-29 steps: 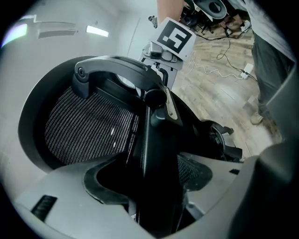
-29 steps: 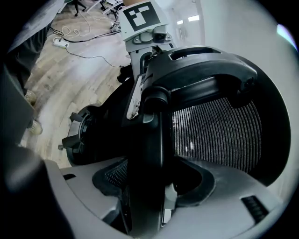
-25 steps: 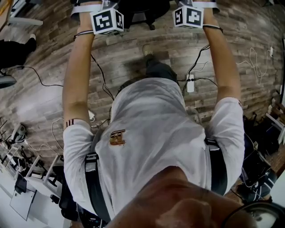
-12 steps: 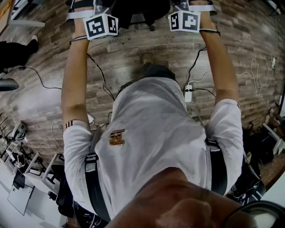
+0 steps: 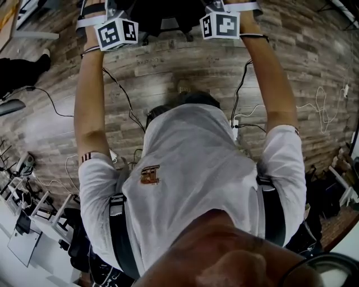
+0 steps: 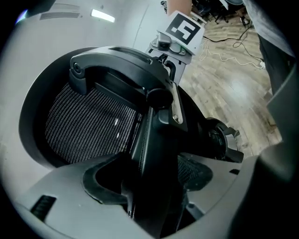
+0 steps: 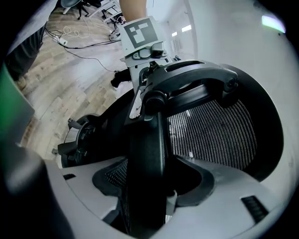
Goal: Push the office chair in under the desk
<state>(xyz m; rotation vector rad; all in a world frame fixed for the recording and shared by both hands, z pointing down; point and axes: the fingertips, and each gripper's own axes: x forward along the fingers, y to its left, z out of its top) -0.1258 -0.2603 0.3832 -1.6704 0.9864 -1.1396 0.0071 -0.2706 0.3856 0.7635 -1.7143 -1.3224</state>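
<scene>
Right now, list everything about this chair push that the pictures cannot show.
- The desk: in no view, so its distance is unknown.
- The office chair: mostly cut off by the head view's top edge; its wheels can't be made out.
- The floor underfoot: hidden by the person's torso in the head view.

The wood-plank floor (image 5: 168, 70) carries the office chair (image 5: 151, 12) at twelve o'clock in the head view. Black cables (image 5: 120, 92) snake over the planks at eleven o'clock. A white power strip (image 5: 234, 130) lies just off centre toward one o'clock, with dark leads meeting it. A loose white cable (image 5: 321, 101) loops at two o'clock. At ten o'clock another person's dark leg (image 5: 19, 64) rests on the boards. White racks (image 5: 33, 218) crowd the eight o'clock corner.
</scene>
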